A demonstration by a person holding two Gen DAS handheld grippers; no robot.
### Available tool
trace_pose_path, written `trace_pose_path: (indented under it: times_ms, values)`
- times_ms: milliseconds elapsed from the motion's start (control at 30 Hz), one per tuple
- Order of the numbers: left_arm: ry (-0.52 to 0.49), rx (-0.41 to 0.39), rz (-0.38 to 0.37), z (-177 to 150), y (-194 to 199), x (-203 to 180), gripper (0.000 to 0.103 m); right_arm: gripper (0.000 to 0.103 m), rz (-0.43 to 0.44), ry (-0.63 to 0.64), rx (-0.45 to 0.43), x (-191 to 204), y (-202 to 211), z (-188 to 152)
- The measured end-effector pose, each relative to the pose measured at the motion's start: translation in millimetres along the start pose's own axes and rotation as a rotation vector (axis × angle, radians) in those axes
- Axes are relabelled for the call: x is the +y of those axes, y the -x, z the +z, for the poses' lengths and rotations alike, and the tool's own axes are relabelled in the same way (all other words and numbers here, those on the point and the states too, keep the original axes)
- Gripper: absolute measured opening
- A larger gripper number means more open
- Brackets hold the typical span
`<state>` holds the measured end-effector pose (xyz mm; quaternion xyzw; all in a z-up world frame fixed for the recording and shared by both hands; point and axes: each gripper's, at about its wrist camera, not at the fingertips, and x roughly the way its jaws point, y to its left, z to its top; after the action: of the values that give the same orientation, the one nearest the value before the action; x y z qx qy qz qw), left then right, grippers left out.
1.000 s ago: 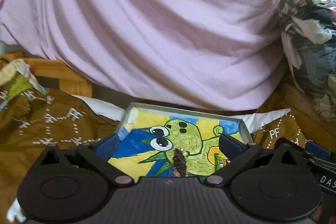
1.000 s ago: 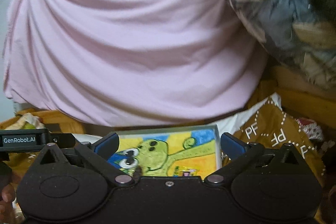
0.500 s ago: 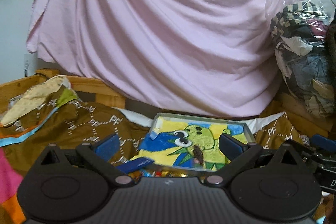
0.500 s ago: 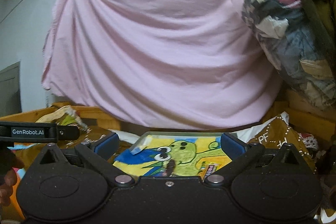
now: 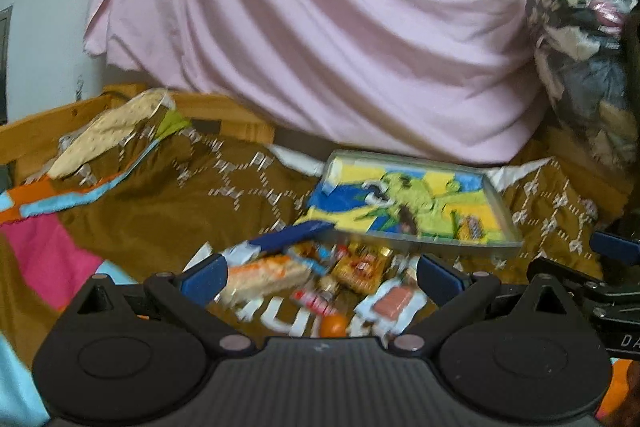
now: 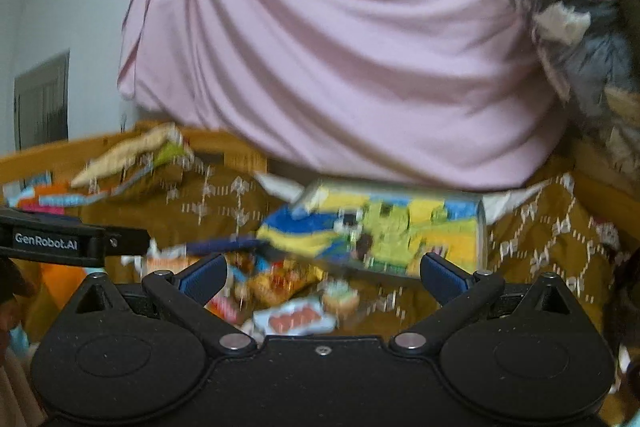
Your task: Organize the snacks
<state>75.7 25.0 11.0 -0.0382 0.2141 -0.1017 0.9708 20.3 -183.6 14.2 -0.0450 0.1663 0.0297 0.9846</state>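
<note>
- Hovering over a brown patterned blanket (image 5: 160,195), both tongs are spread wide with nothing between the blue pads — left gripper (image 5: 320,277), right gripper (image 6: 320,273).
- Snack pile (image 5: 320,283) lies loose on the blanket, directly ahead of the left gripper: an orange-and-white packet, a gold wrapper, a white pack with a pink centre, a small orange round piece. Motion blur hides the labels.
- Tray (image 5: 504,215) with a green cartoon figure on yellow and blue sits just beyond the pile, its near edge touching or overlapping the wrappers — cannot tell which. One dark piece and a small wrapped item lie inside it.
- Tray floor is mostly bare; blanket to the left of the pile is open.
- Pink sheet (image 5: 340,27) closes the back; a wooden rail (image 5: 48,123) bounds the left side, a clear bag of clothes (image 5: 580,59) the right.
</note>
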Motion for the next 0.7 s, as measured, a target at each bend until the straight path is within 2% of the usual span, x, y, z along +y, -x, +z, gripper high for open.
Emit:
trace_pose_path:
  times_ms: [233, 400, 533, 700]
  values:
    - [0.073, 0.112, 0.032, -21.3, -11.9, 14.6, 0.103, 0.102, -0.023, 0.017, 0.096, 4.7, -13.0, -11.9]
    - [0.052, 0.168, 0.046, -25.2, -19.5, 13.5, 0.103, 0.102, -0.036, 0.028, 0.159, 5.3, -23.3, -17.2]
    - [0.05, 0.226, 0.027, -30.1, -25.5, 12.8, 0.103, 0.102, -0.043, 0.038, 0.215, 6.7, -30.9, -22.1]
    - [0.064, 0.266, 0.02, -33.8, -29.5, 12.6, 0.103, 0.102, -0.043, 0.042, 0.243, 7.7, -35.0, -25.1]
